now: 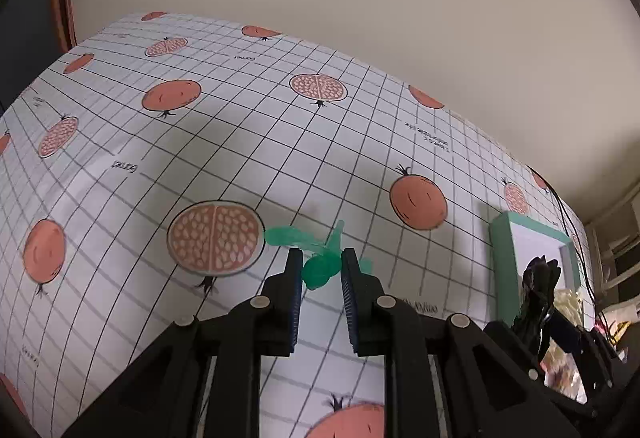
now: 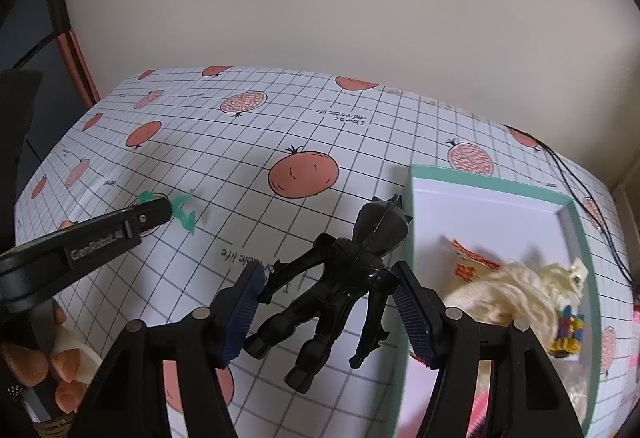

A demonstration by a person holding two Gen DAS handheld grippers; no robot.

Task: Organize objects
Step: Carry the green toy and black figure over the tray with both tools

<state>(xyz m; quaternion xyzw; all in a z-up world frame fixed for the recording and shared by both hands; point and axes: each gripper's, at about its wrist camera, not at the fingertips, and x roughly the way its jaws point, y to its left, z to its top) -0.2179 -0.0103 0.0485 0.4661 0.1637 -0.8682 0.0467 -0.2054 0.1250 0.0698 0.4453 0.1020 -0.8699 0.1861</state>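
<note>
Green plastic toy (image 1: 320,270), small and translucent, sits between the fingers of the left tool (image 1: 321,258); jaws close on either side, but whether they actually pinch it I cannot tell. It lies low on the desk (image 1: 240,158), just at 3 o'clock of a printed pomegranate half.

Right tool (image 2: 326,278): jaws spread wide, black figure (image 2: 340,270) lying between them, one arm apparently brushing the left pad. Not gripped. Figure's head points to 12 o'clock, feet to 6.

Box (image 2: 416,238), teal-rimmed, stands just at 3 o'clock of the figure, already holding cream fluff (image 2: 516,298) and a small colourful piece (image 2: 568,330).

Risks, as judged: the toy is thin and slick, so it may squirt out under an off-centre squeeze. The figure's splayed limbs could catch the box rim on the way in, or the jaws could close on a limb, not the torso, and let it swing.
</note>
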